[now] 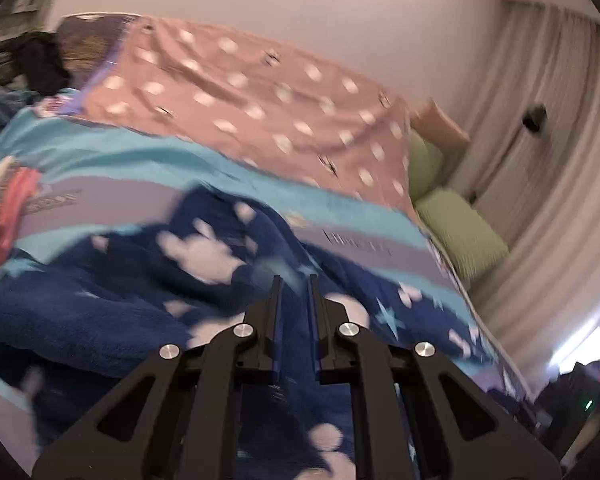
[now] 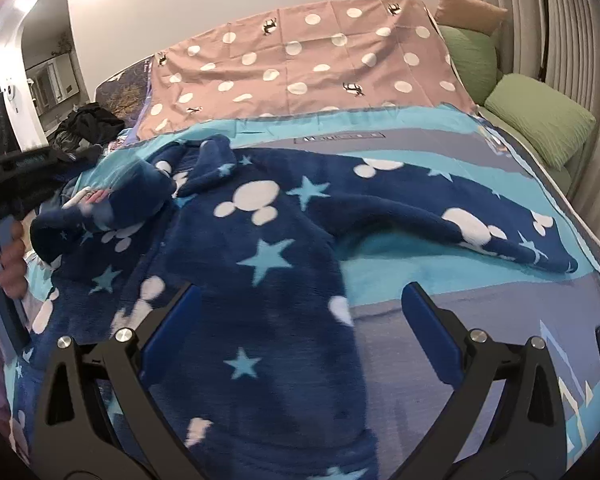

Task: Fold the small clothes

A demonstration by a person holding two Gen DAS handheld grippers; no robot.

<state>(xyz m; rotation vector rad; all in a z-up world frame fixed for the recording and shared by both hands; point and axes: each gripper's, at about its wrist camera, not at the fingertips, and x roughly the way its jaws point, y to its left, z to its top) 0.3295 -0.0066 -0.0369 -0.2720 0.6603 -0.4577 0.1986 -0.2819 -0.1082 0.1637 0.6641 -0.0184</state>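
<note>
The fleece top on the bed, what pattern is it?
Navy fleece top with pale-blue stars and white mouse-head shapes; clearest in the right wrist view.

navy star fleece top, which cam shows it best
The right wrist view: the navy fleece top lies sharp and nearly whole on the bed, one sleeve stretched right, the other bunched at left. The left wrist view is motion-blurred and shows only part of it behind the fingers.

The navy garment (image 2: 268,264) with stars looks like thick, fuzzy fleece, lying on a smooth, flat-woven teal and grey sheet (image 2: 440,280) beside a thin, creased pink dotted cloth (image 2: 320,60), while both grippers (image 1: 294,280) (image 2: 300,312) are matt black plastic with shiny metal pins
</note>
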